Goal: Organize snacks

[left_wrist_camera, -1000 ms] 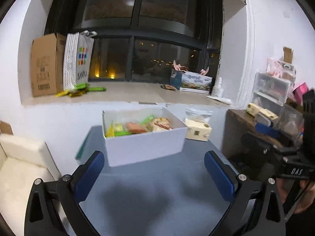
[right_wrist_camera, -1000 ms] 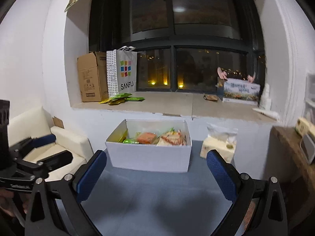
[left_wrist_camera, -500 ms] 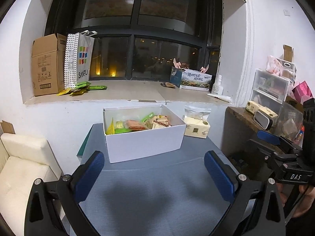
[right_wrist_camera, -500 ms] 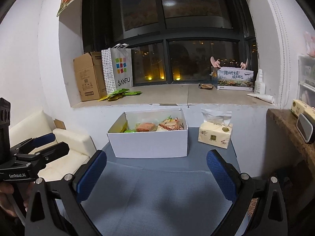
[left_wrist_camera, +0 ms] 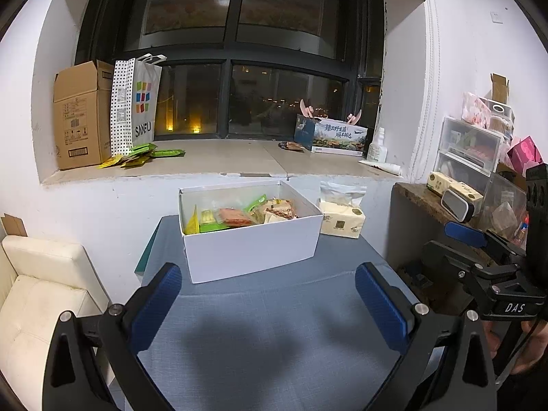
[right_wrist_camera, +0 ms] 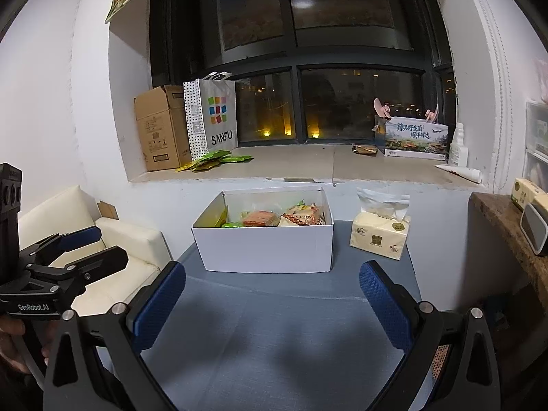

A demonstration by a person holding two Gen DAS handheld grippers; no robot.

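Snack packets (left_wrist_camera: 239, 215), orange, green and yellow in crinkly wrappers, lie jumbled inside the white rectangular cardboard box (left_wrist_camera: 250, 250) standing at the far end of the grey-blue cloth-covered table (left_wrist_camera: 274, 325), just beside a pale yellow soft tissue pack (right_wrist_camera: 378, 236). My left gripper (left_wrist_camera: 267, 304) and right gripper (right_wrist_camera: 270, 304) both hang over bare cloth, blue-padded fingers spread wide, holding nothing. I judge I should come in over the rim from above and pinch one top packet by its edge, not crush it.
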